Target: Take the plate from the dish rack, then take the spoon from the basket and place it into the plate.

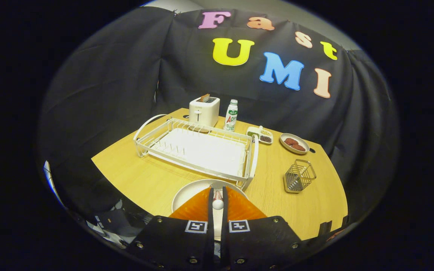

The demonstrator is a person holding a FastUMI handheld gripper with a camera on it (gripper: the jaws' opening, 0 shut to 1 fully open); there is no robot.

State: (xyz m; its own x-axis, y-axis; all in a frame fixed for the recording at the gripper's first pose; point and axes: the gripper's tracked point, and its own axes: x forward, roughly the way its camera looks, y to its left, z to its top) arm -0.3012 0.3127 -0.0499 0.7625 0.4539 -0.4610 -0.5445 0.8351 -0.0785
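My tongs (pixel 217 195) pinch the spoon (pixel 217 204) over the plate (pixel 192 190), rack (pixel 198 148) just beyond. Placing step; next, lower and release.

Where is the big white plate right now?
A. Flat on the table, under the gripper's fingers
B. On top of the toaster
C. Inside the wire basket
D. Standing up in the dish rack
A. The plate lies flat on the table, just in front of the dish rack, and the gripper is over it with its fingers nearly together around a small white spoon end.
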